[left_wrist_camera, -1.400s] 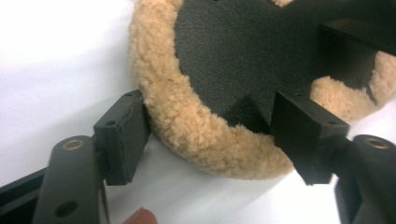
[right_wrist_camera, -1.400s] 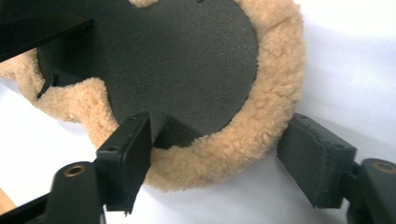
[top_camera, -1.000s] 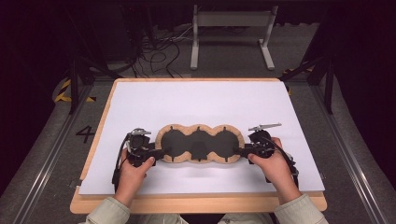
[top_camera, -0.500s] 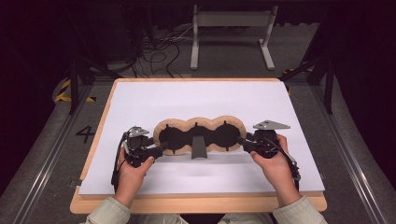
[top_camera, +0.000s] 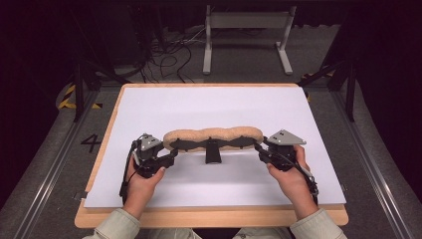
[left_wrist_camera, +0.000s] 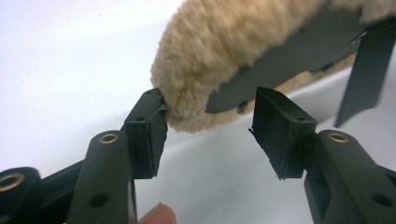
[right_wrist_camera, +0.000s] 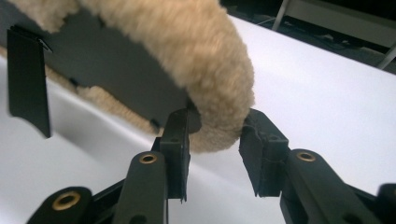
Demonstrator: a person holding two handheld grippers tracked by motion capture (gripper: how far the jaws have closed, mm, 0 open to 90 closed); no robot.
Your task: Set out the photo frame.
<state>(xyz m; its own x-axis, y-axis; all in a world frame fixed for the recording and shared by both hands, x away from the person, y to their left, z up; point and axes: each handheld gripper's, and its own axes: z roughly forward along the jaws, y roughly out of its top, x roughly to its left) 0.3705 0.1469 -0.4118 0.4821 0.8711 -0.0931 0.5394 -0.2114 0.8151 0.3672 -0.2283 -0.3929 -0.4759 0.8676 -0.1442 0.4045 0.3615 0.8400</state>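
You can read one mark: a dark "4" [top_camera: 90, 143] on the grey floor [top_camera: 45, 164], just left of the desk [top_camera: 209, 218] near its near-left corner. Farther left and farther off, the floor carries yellow-and-black hazard striping [top_camera: 67, 99]. You will find no readable text, brand or label anywhere else.

I am holding the fleece cover [top_camera: 214, 134] across the middle of the frame above the white sheet [top_camera: 219, 107], my left gripper [top_camera: 171, 158] at its left end, my right gripper [top_camera: 260, 152] at its right.
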